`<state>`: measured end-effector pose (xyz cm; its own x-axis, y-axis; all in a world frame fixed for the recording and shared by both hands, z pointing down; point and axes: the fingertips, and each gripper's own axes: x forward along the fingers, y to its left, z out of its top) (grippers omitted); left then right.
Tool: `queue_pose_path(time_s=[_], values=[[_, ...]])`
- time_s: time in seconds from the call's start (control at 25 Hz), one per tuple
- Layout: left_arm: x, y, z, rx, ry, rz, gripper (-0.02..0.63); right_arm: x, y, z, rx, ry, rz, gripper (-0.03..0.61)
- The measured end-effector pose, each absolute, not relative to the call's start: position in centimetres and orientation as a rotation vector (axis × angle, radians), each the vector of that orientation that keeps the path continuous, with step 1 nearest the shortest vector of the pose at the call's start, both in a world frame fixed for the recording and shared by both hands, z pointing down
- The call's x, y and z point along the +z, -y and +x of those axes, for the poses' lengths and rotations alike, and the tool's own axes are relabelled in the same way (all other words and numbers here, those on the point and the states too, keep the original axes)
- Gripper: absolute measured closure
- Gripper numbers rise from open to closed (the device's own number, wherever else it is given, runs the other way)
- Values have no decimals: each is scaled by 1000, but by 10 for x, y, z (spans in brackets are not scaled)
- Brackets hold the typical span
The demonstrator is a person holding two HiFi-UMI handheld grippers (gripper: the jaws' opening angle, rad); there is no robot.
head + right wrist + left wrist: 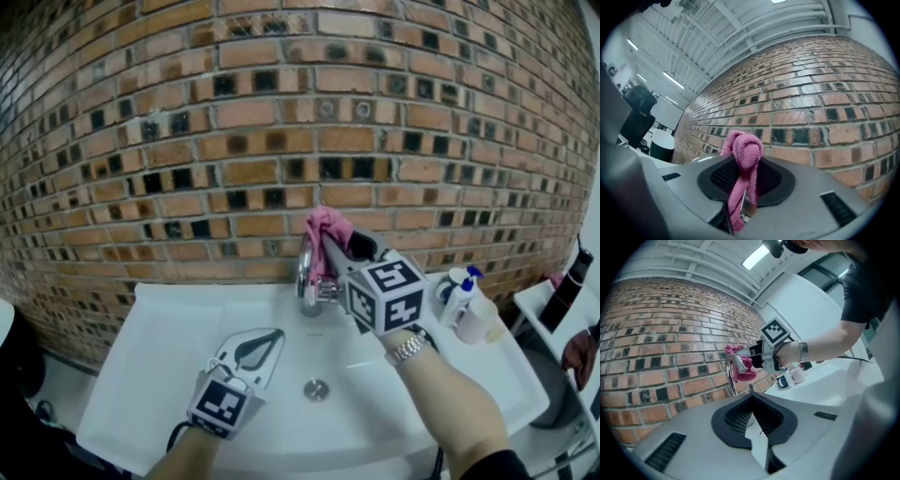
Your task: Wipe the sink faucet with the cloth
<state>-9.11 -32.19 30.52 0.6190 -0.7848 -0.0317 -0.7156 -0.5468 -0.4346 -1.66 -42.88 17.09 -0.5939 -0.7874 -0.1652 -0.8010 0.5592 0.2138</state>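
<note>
A chrome faucet rises at the back of the white sink. A pink cloth is bunched over the top of the spout. My right gripper reaches in from the right and is shut on the cloth, holding it against the faucet. In the right gripper view the cloth fills the gap between the jaws and hides the spout. My left gripper hovers over the basin in front of the faucet, shut and empty. The left gripper view shows the faucet with the cloth wrapped on it.
A brick wall stands right behind the faucet. Two white bottles sit on the sink's rim to the right. The drain lies mid-basin. A dark bottle stands on a white shelf at far right.
</note>
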Motion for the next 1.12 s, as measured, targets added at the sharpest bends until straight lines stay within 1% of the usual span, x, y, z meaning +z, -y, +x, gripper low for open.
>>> queue_pose_path(time_s=[0.64, 0.92, 1.12], values=[[306, 323, -88, -258, -1195, -2432, 606, 211, 479, -11, 343, -2763, -1639, 480], [308, 324, -86, -260, -1191, -2430, 606, 228, 485, -13, 377, -2770, -1726, 481], [309, 324, -85, -273, -1185, -2427, 606, 244, 486, -13, 344, -2786, -1772, 480]])
